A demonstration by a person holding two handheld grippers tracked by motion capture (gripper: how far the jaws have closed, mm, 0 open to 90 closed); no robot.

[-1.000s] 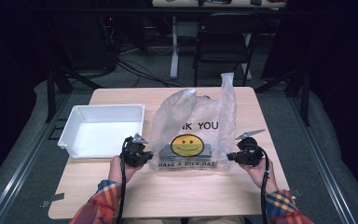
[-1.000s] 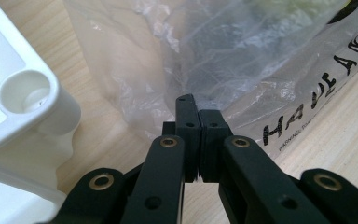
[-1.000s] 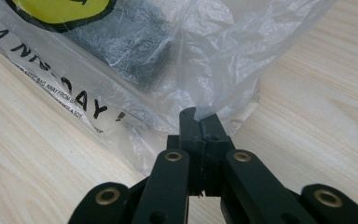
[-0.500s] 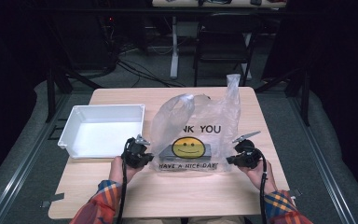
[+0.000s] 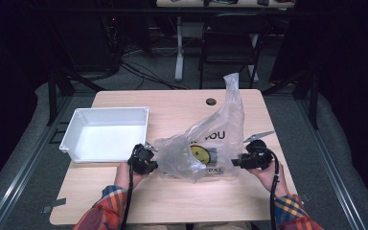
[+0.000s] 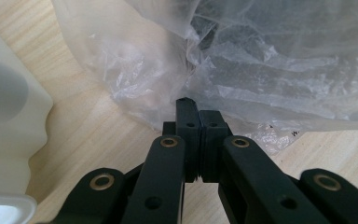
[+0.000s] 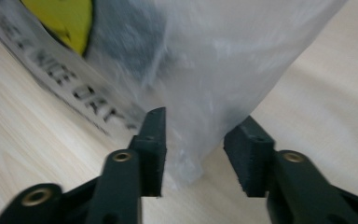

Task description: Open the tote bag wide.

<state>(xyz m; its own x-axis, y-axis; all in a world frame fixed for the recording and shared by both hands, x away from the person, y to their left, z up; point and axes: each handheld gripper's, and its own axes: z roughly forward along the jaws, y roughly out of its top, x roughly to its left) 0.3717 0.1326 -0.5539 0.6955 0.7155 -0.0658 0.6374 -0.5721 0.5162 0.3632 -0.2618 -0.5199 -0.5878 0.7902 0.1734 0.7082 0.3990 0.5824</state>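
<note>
Bag (image 5: pixel 206 148) between tools; tray (image 5: pixel 106 133) left.

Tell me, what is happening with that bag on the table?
A person works a clear plastic smiley-face bag with a tool in each hand. The left tool is pinched shut on the bag's edge. The right tool has just been opening, with a fold of bag between its jaws. A white tray sits beside them.

A light wooden rectangular table (image 5: pixel 172 103) with a small dark round grommet (image 5: pixel 211 101) near its far edge stands on grey carpeted floor (image 5: pixel 31 158). Beyond it, a dark metal-framed chair (image 5: pixel 229 45), a white desk leg (image 5: pixel 178 48) and tangled black floor cables (image 5: pixel 139 72) recede into a dim, unlit room.
</note>
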